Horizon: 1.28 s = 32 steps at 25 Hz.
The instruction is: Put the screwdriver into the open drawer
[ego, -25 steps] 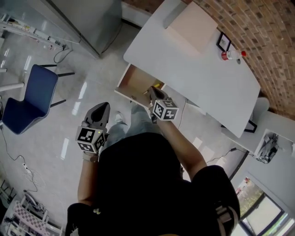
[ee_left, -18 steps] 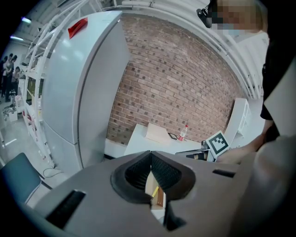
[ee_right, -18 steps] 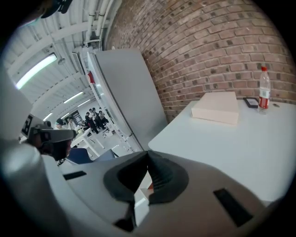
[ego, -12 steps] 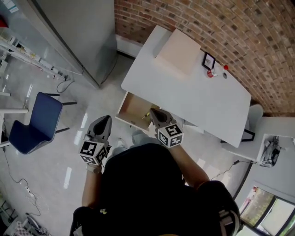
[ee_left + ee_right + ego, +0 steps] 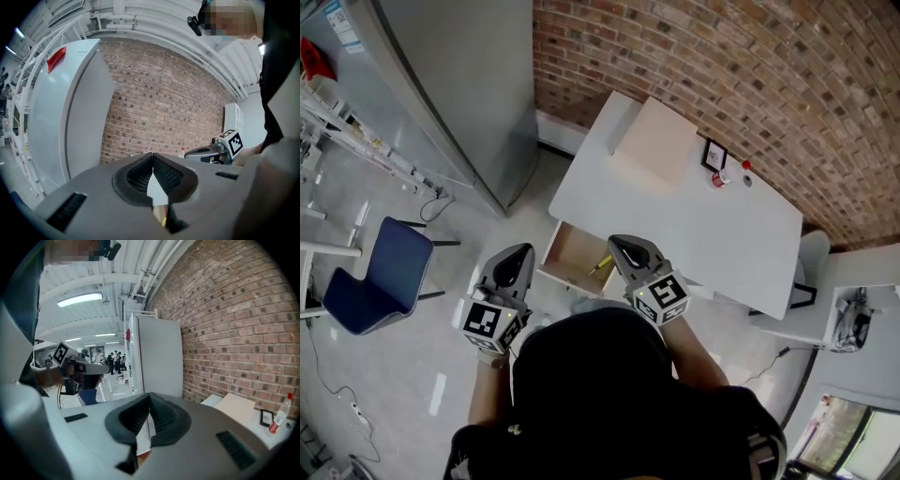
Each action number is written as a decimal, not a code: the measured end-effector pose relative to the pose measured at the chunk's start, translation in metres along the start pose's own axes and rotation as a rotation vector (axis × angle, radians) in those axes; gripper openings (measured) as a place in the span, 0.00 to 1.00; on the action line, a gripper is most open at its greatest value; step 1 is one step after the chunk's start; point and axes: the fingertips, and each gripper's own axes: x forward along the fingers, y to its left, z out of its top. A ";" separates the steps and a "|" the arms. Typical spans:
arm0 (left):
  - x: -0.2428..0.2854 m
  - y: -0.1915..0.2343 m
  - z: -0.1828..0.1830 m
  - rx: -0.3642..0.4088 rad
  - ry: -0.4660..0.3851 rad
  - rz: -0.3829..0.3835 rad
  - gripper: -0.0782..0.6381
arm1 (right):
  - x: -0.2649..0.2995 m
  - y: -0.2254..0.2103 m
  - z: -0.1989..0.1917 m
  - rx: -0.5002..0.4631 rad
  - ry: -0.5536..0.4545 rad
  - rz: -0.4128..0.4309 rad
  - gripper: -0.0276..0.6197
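1. Screwdriver [image 5: 601,265] is lying inside the open drawer [image 5: 565,246], in the middle of the head view, just under the near edge of the white table [image 5: 694,220]. Only a yellow length of it is showing, so I am judging the task as good as done.
2. I am reading it as a light, stiff tool with a hard, probably smooth handle. Pinched at the thin shaft it would likely be rolling or slipping. If I were taking it up, I would be closing across the middle of the thick handle.
3. My left gripper [image 5: 521,251] is hovering left of the drawer, over the floor. Its tongs are pressed together on nothing, as its own view is showing.
4. My right gripper [image 5: 621,241] is hanging just right of the screwdriver, over the drawer's corner. Its tongs are likewise closed and empty.
5. Both forearms are reaching up-frame from the torso at the bottom, with the marker cubes facing the camera.
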 end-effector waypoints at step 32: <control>0.030 -0.019 0.053 0.048 -0.068 0.041 0.12 | -0.020 -0.026 0.066 -0.035 -0.155 0.025 0.06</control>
